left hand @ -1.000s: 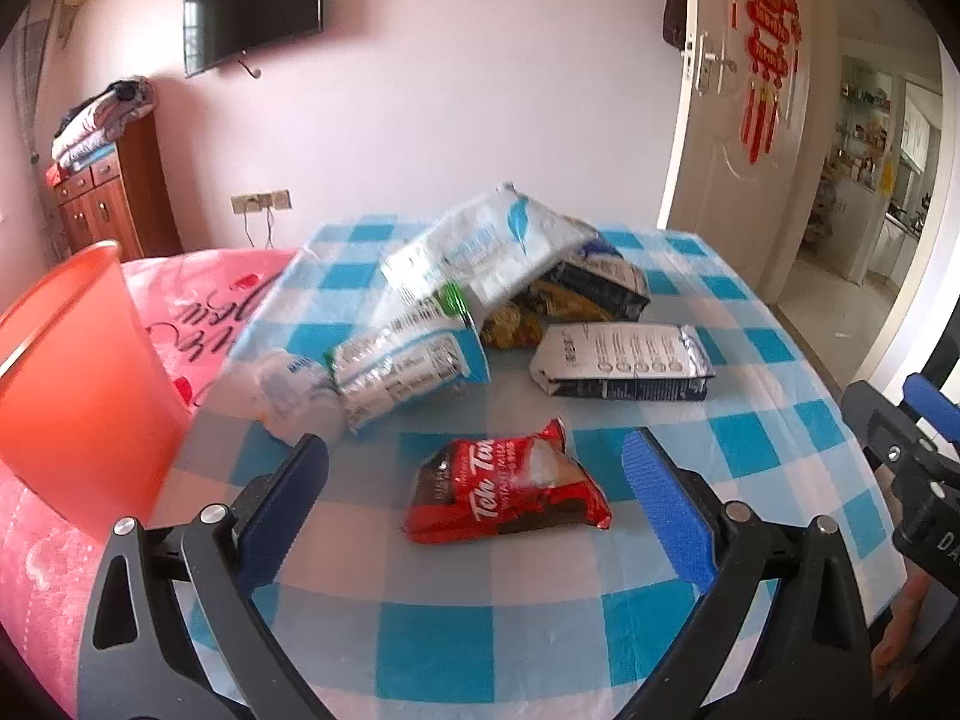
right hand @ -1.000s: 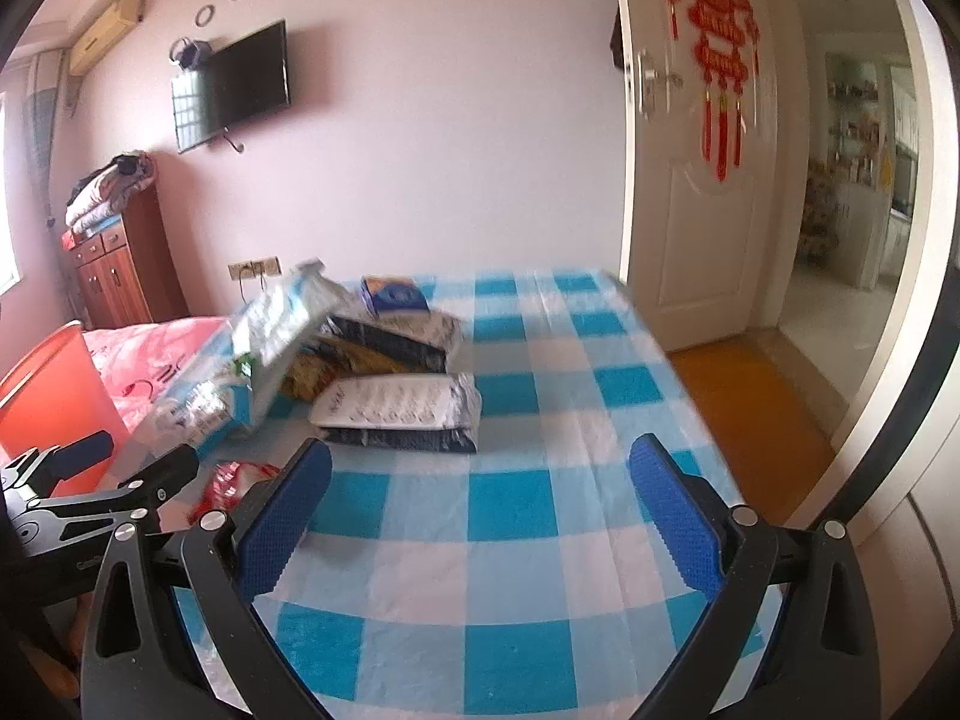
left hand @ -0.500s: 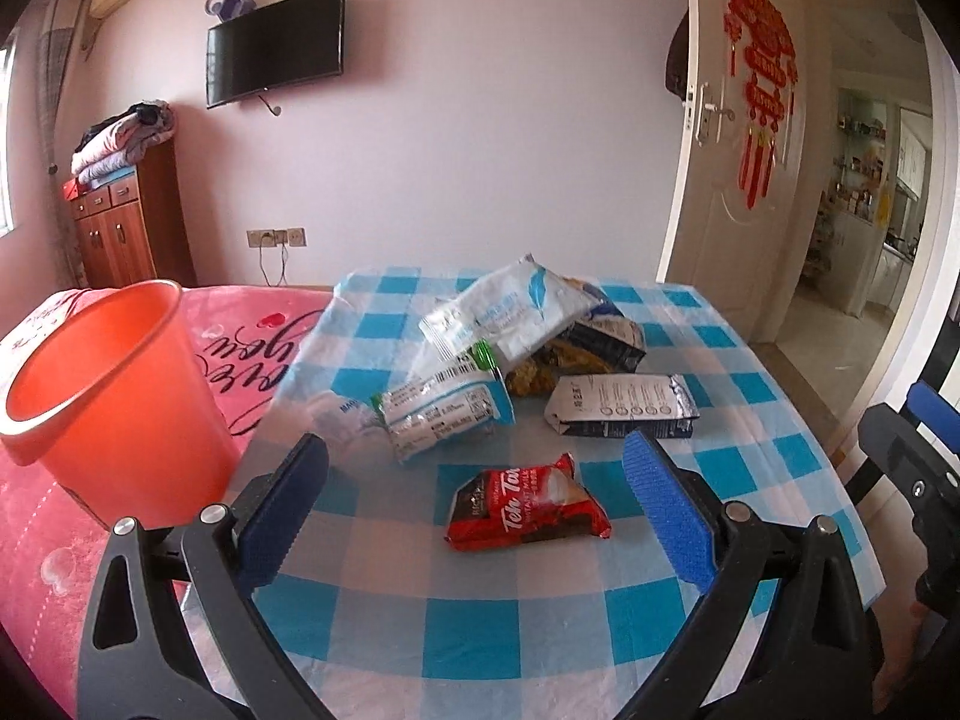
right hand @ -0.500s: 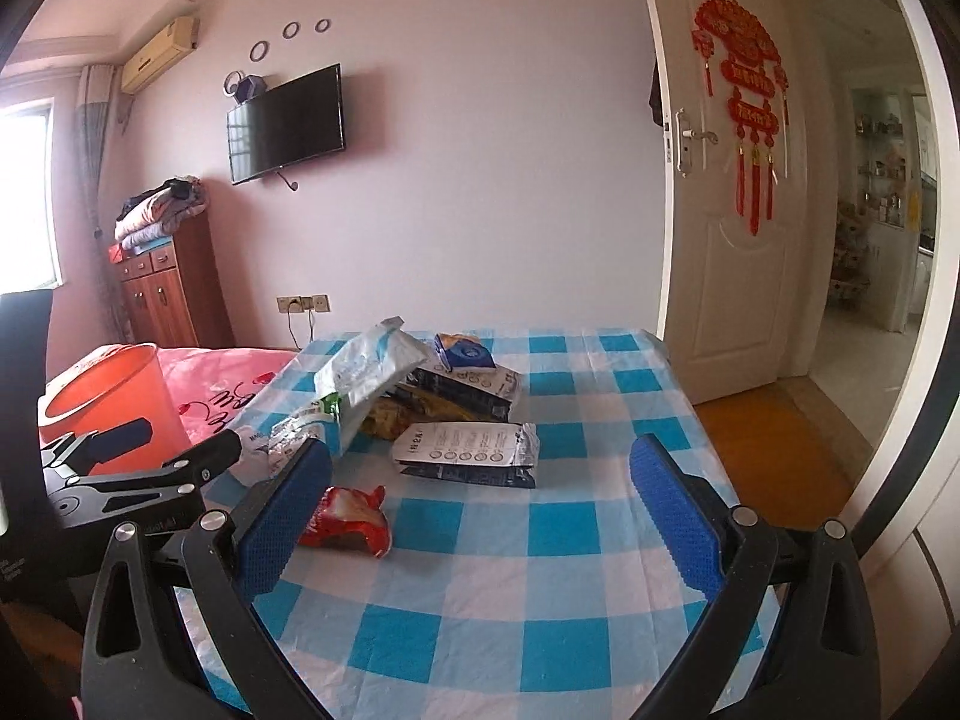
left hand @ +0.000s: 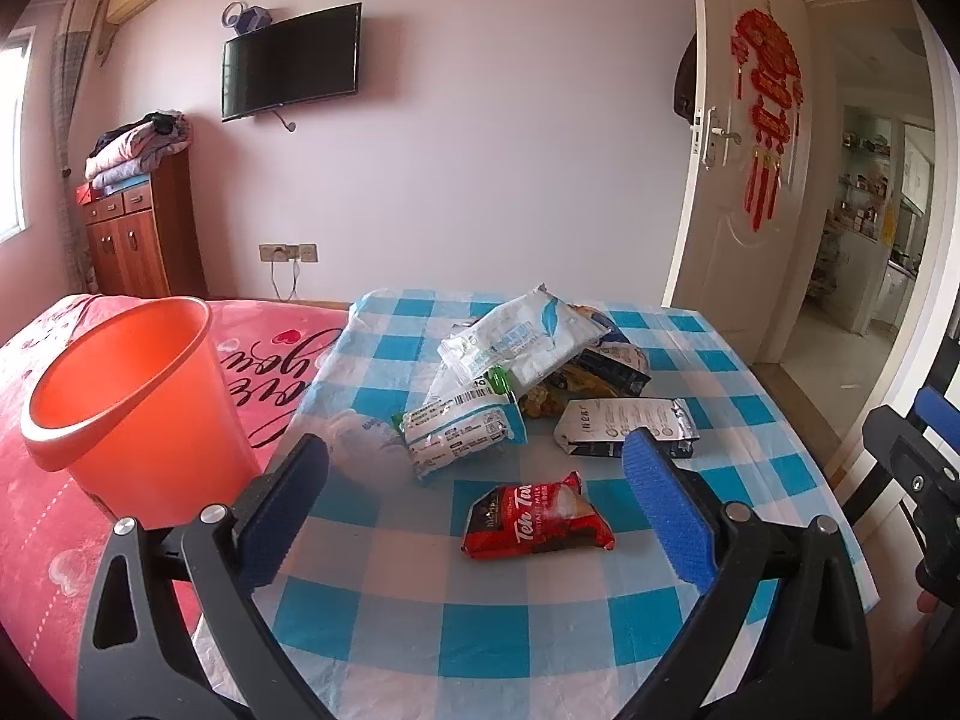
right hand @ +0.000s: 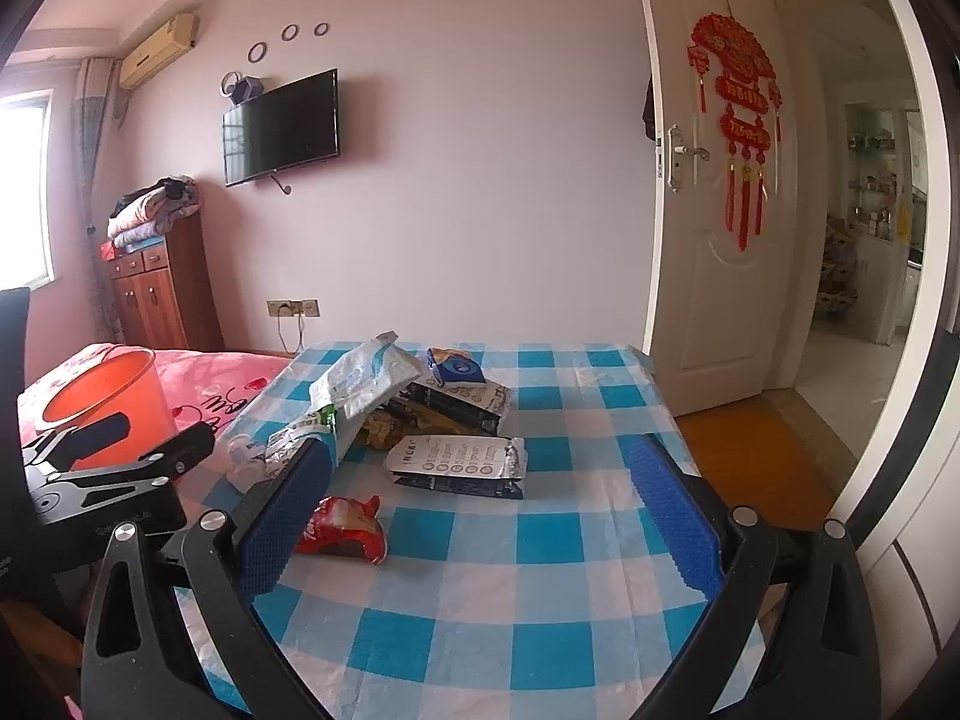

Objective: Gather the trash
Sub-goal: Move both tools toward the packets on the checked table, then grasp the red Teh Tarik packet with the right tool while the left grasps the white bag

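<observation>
Both cameras have pulled back and up from the counter (left hand: 420, 630) since a second ago, so more of the room and the checked cloth now shows. Left hand-held gripper (left hand: 474, 516) hangs over the near edge with jaws spread wide, holding nothing; the red Teh Tarik packet (left hand: 537, 516) lies flat on the cloth between its blue pads, untouched. Right hand-held gripper (right hand: 480, 522) is likewise wide open and empty, above bare cloth to the right of that packet. Further back sits the remaining trash: a silver foil pouch (left hand: 624, 435), a green-and-white wrapper (left hand: 462, 429), and a pale blue-printed bag (left hand: 522, 339) leaning on darker packets. An orange bucket (left hand: 120, 408) stands on the pink bed (left hand: 36, 540), just beside the counter's left edge.
</observation>
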Action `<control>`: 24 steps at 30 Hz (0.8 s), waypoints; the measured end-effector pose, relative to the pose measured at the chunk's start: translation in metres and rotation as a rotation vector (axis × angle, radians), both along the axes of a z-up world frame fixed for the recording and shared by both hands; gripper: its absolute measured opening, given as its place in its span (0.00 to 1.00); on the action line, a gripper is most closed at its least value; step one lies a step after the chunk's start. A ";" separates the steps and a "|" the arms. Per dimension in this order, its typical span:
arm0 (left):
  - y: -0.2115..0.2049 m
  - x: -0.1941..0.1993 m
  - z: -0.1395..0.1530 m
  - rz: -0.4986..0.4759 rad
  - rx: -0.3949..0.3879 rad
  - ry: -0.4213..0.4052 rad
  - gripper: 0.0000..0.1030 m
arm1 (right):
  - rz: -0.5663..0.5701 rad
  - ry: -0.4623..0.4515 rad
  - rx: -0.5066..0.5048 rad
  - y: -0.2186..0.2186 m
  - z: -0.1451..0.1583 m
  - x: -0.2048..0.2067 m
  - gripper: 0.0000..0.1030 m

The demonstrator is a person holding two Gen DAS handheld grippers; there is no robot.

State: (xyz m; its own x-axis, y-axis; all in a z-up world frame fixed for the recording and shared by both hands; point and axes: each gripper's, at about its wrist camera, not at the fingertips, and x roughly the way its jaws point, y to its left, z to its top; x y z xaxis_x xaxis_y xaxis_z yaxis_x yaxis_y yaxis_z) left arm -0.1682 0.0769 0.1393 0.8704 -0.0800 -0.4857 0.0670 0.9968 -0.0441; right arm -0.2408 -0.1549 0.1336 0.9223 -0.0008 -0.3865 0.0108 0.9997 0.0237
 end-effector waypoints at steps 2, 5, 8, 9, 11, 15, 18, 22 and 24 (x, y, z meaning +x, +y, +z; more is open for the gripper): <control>0.001 0.000 0.000 0.003 0.002 0.001 0.96 | -0.003 0.004 0.000 -0.001 0.000 0.001 0.96; 0.001 0.000 -0.001 0.011 0.011 0.005 0.96 | -0.005 0.018 0.009 -0.004 -0.001 0.004 0.96; 0.002 0.001 -0.003 0.018 0.017 0.013 0.96 | -0.007 0.045 0.025 -0.008 -0.006 0.010 0.96; 0.002 0.002 -0.004 0.020 0.018 0.016 0.96 | -0.005 0.052 0.029 -0.010 -0.007 0.012 0.96; 0.002 0.003 -0.006 0.023 0.018 0.022 0.96 | 0.000 0.061 0.030 -0.011 -0.010 0.016 0.96; 0.003 0.008 -0.011 0.029 0.016 0.042 0.96 | 0.009 0.079 0.021 -0.012 -0.018 0.023 0.96; 0.004 0.012 -0.016 0.036 0.014 0.055 0.96 | 0.025 0.095 0.021 -0.013 -0.025 0.029 0.96; 0.006 0.018 -0.025 0.029 0.000 0.087 0.96 | 0.045 0.123 0.029 -0.017 -0.033 0.038 0.96; 0.009 0.020 -0.029 0.036 -0.009 0.099 0.96 | 0.040 0.137 0.019 -0.020 -0.039 0.044 0.96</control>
